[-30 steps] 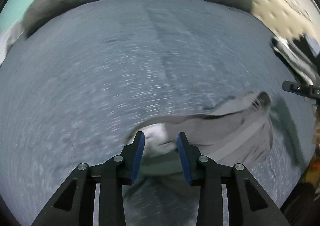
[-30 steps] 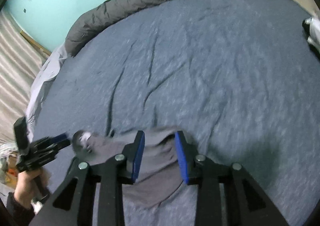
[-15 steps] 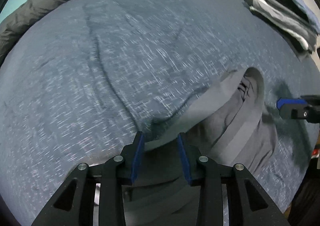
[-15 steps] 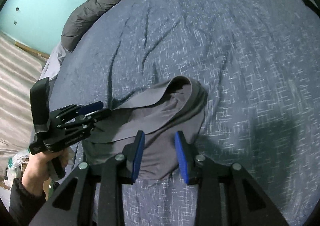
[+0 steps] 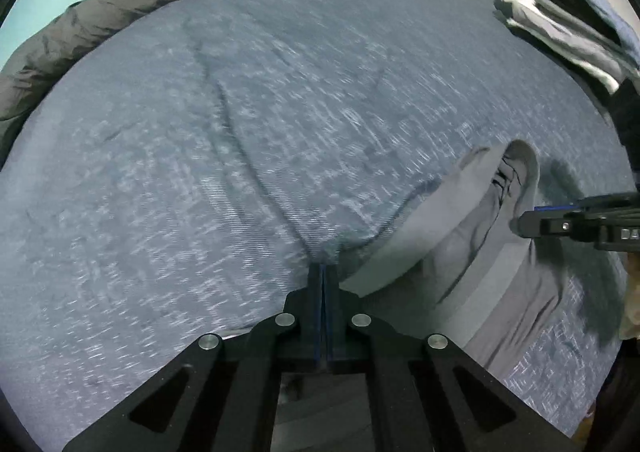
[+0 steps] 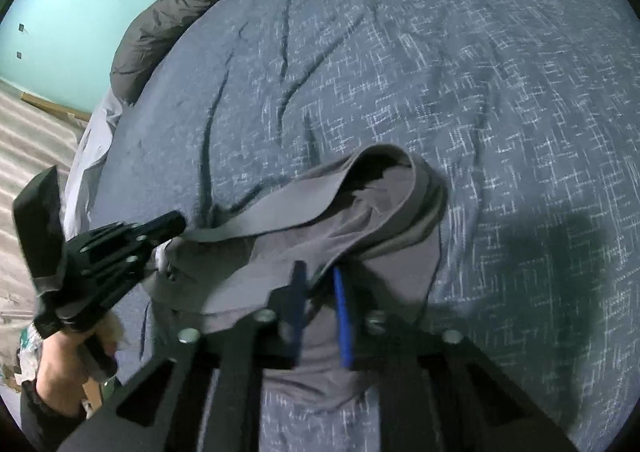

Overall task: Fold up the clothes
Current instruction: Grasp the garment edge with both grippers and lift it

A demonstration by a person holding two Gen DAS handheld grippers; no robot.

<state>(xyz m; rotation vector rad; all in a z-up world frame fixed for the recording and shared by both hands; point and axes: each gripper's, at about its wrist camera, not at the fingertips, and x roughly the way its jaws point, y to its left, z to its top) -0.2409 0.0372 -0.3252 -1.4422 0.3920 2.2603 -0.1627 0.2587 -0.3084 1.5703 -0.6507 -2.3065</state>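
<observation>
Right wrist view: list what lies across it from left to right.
Striped floor → hand holding the left gripper → grey garment → bare blue bedcover.

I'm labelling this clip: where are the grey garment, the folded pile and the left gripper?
grey garment (image 6: 304,212): right wrist view, on its waistband.
folded pile (image 5: 568,32): left wrist view, on its stacked edges.
left gripper (image 5: 323,272): left wrist view, at its fingertips, closed together.
</observation>
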